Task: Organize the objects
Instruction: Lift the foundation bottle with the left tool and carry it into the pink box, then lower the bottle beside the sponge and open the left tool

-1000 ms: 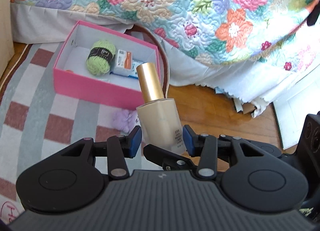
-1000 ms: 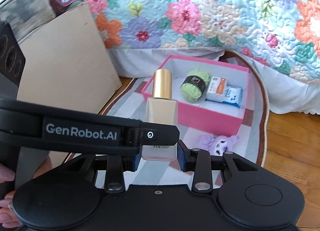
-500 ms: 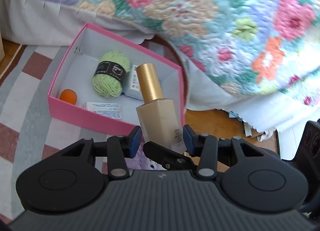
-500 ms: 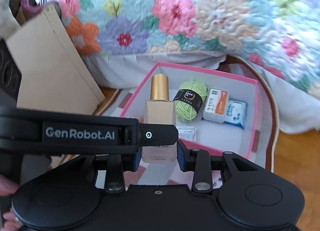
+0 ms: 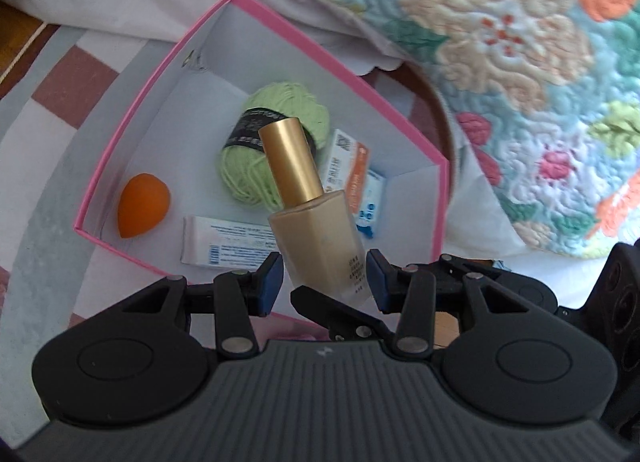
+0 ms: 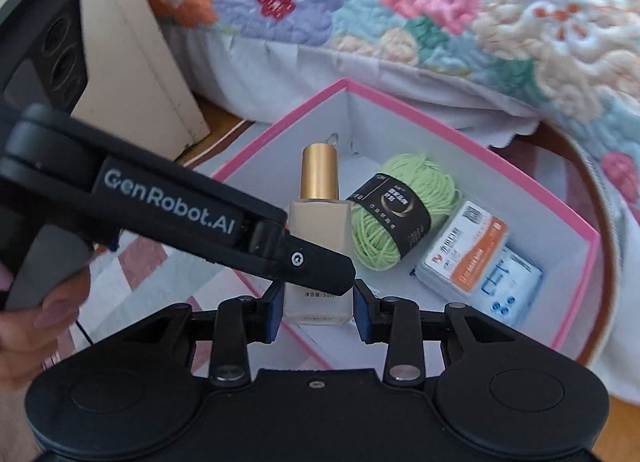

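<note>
A beige foundation bottle [image 5: 320,238] with a gold cap hangs above the open pink box [image 5: 132,110]. My left gripper [image 5: 324,282] is shut on the bottle's lower body. My right gripper [image 6: 318,310] is shut on the same bottle [image 6: 320,222] from another side. One left finger [image 6: 312,262] crosses in front of the bottle in the right wrist view. Inside the box lie a green yarn ball [image 5: 244,170], an orange sponge [image 5: 142,210], a white and orange medicine pack [image 5: 348,170] and a flat white packet [image 5: 224,238].
The pink box [image 6: 520,166] stands on a checked rug [image 5: 48,142] against a bed with a floral quilt [image 5: 520,62]. A beige board [image 6: 140,62] leans at the left. A person's hand [image 6: 40,322] grips the left tool's handle.
Both grippers have carried the bottle forward and down, from in front of the box to over its inside. The box now fills the views, and the orange sponge and white packet show.
</note>
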Demonstrator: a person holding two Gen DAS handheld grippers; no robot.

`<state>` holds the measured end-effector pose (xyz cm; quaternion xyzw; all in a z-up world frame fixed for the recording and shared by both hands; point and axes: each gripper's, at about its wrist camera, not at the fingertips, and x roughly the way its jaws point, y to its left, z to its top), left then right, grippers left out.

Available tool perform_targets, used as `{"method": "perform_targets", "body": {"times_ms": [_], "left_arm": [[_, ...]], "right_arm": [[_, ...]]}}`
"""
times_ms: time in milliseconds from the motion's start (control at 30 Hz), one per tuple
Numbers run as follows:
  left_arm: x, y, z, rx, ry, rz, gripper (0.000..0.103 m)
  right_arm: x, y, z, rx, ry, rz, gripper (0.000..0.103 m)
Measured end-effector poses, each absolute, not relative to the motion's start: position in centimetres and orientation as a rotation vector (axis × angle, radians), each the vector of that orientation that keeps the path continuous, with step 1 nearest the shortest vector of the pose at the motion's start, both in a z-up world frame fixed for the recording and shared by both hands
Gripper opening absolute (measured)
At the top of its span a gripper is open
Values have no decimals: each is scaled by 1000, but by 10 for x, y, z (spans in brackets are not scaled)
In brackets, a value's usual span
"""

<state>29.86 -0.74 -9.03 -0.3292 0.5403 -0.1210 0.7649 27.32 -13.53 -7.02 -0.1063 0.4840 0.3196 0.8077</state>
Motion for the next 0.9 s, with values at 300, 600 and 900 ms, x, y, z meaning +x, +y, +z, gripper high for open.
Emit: {"method": "perform_targets", "body": {"times_ms": [300, 600, 900], "left_arm": [[317, -9, -106, -578, 1216, -306, 43], [324, -9, -104, -503, 1196, -316, 41], [319, -9, -110, -455, 1181, -267, 41]], "right_arm": [[306, -147, -103, -120, 1121, 782, 40], [320, -138, -133, -97, 1173, 805, 40], [319, -145, -140, -110, 1172, 746, 40]]}}
